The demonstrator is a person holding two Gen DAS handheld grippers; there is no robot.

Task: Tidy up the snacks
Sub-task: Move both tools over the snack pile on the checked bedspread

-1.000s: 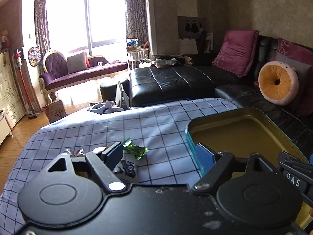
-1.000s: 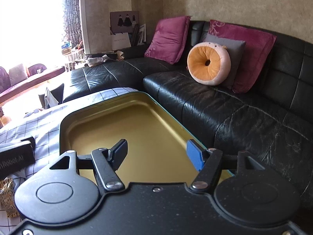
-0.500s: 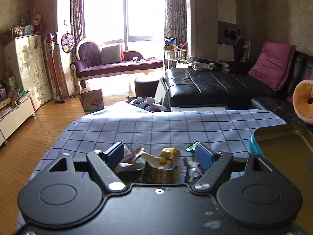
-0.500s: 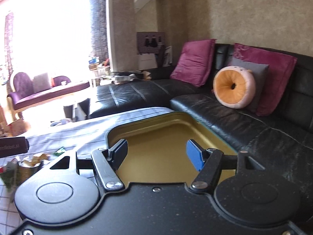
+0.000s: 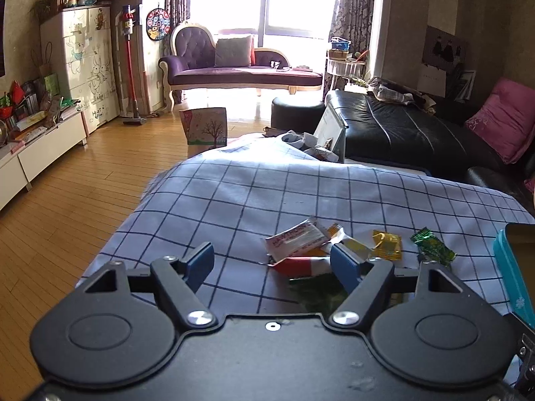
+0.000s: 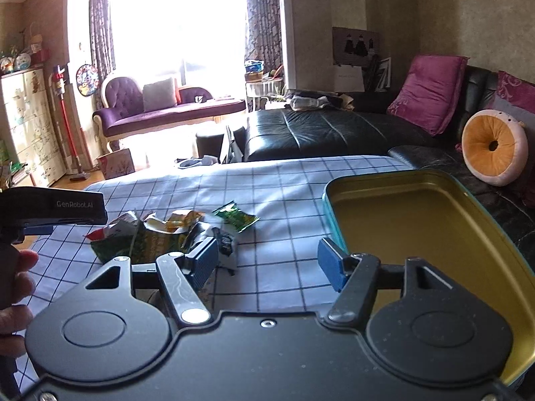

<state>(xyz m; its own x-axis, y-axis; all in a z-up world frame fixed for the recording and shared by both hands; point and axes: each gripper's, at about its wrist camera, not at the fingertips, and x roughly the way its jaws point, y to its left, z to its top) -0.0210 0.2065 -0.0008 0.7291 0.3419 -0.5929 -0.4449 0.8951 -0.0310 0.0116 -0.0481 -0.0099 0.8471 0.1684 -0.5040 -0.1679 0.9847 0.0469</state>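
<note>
Checked cloth (image 5: 234,200) covers my table. Crinkly snacks (image 5: 311,244) lie in a heap by my left claw (image 5: 272,262), near its right finger. My right claw (image 6: 267,262) hangs between them and the shiny gold tin (image 6: 418,207). Both claws just closed a little, wide apart, holding nothing.

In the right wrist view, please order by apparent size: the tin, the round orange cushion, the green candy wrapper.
1. Tin, though it is nearest.
2. Orange cushion.
3. Green wrapper.

Sunlit window (image 5: 294,0) behind purple chaise (image 5: 234,70); black leather sofa (image 6: 334,133); wood floor (image 5: 83,183)
</note>
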